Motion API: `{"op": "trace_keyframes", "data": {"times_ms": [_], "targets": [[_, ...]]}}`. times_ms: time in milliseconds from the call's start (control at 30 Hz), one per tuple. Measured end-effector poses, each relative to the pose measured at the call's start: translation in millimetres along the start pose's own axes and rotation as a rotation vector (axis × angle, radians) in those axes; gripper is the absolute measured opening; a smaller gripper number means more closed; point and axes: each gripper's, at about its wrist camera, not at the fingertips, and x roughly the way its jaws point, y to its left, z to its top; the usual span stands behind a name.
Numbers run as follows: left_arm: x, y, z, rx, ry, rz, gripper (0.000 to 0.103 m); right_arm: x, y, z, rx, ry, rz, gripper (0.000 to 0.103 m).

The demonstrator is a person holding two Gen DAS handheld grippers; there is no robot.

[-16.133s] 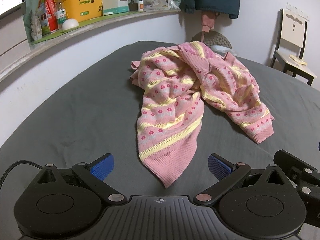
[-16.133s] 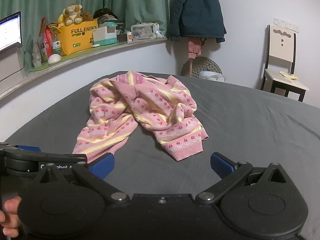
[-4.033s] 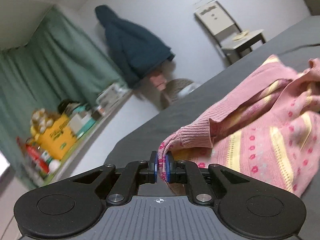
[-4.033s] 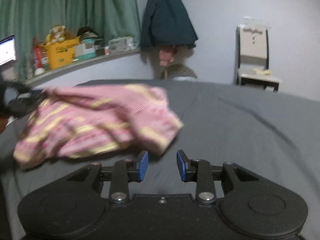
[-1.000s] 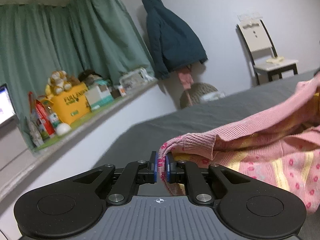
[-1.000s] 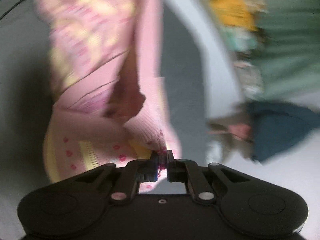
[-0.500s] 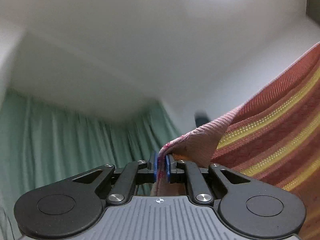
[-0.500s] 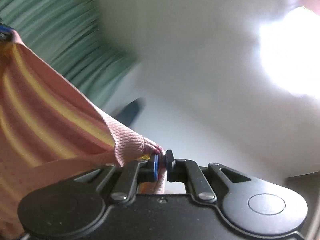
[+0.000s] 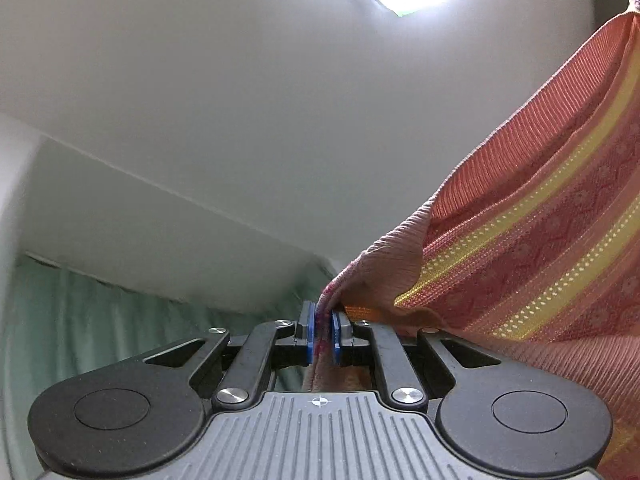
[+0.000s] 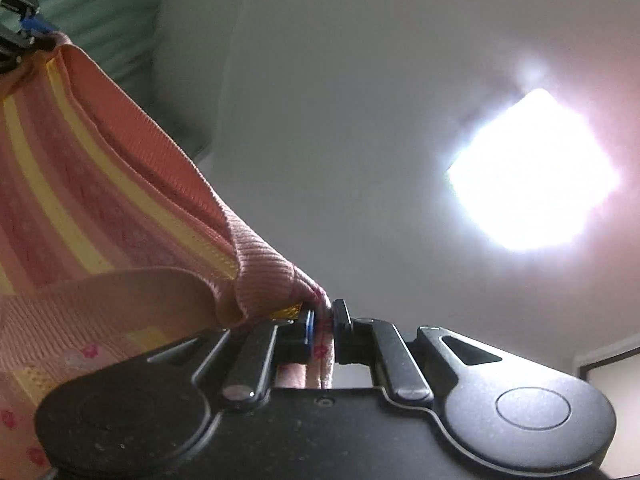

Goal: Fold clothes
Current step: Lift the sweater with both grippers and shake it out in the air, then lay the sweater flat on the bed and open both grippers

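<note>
High in the air, under the white ceiling, the left tongs pinch one ribbed corner of the pink knitted sweater with yellow stripes, and the right tongs pinch another corner. It hangs stretched between them, probably held up for spreading. Next it must come down flat. The bed and the sweater's lower part are out of view.

Both our grippers tilted way up, cameras facing ceiling. Left gripper: jaws clamped tight, blue pads squeezed onto knit edge of sweater. Right gripper: same deal, jaws pinched on ribbed hem. Left one also peeks in at top-left corner of right view, up high.
</note>
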Motion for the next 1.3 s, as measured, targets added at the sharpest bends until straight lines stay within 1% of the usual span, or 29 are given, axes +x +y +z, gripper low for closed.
{"op": "trace_keyframes", "data": {"times_ms": [67,200,300,367,433,500,533,567,633,700,767,867,900,933,967,1033,1067,1100,1133,1167,1200,1233,1300], "targets": [[8,-13,-7,0.016,0.026,-0.026,0.011,20,26,-32,-0.047,0.077,0.055,0.009],[47,-86,-70,0.06,0.15,-0.162,0.01,69,89,-107,-0.103,0.237,0.189,0.009],[81,-148,-125,0.074,0.25,-0.258,0.01,112,143,-163,-0.077,0.355,0.297,0.008],[105,-192,-163,0.078,0.328,-0.318,0.011,144,185,-203,-0.054,0.435,0.361,0.008],[127,-237,-200,0.082,0.408,-0.375,0.011,173,227,-239,-0.07,0.505,0.408,0.008],[144,-283,-232,0.135,0.454,-0.424,0.011,200,268,-272,-0.101,0.572,0.463,0.008],[155,-304,-250,0.156,0.493,-0.455,0.011,213,287,-287,-0.111,0.607,0.493,0.008],[164,-323,-264,0.154,0.547,-0.489,0.011,227,305,-300,-0.112,0.655,0.526,0.008],[175,-357,-289,0.181,0.608,-0.525,0.011,258,334,-325,-0.065,0.783,0.581,0.008],[187,-387,-313,0.211,0.679,-0.558,0.011,277,353,-343,-0.031,0.866,0.609,0.008],[197,-412,-336,0.231,0.756,-0.593,0.011,286,367,-355,-0.014,0.93,0.633,0.008],[196,-437,-355,0.229,0.845,-0.639,0.011,300,386,-368,0.092,1.047,0.65,0.009],[197,-440,-359,0.227,0.868,-0.645,0.011,293,386,-371,0.122,1.076,0.656,0.009],[199,-444,-362,0.224,0.891,-0.651,0.01,272,382,-373,0.14,1.092,0.664,0.009],[200,-447,-365,0.224,0.912,-0.656,0.01,273,384,-377,0.14,1.102,0.67,0.009],[199,-454,-366,0.252,0.909,-0.668,0.011,284,384,-381,0.147,1.114,0.673,0.016],[199,-454,-364,0.277,0.902,-0.688,0.011,289,380,-381,0.169,1.125,0.669,0.025],[198,-453,-361,0.302,0.895,-0.707,0.015,294,373,-380,0.203,1.134,0.669,0.034],[198,-452,-359,0.324,0.888,-0.723,0.032,298,359,-380,0.267,1.134,0.682,0.037],[202,-443,-355,0.322,0.881,-0.719,0.043,303,345,-381,0.332,1.133,0.694,0.04],[205,-435,-350,0.317,0.872,-0.713,0.079,307,332,-381,0.396,1.132,0.706,0.043],[207,-423,-344,0.291,0.85,-0.694,0.103,308,317,-381,0.447,1.129,0.711,0.044],[206,-394,-332,0.245,0.8,-0.67,0.103,300,281,-379,0.479,1.119,0.694,0.051]]}}
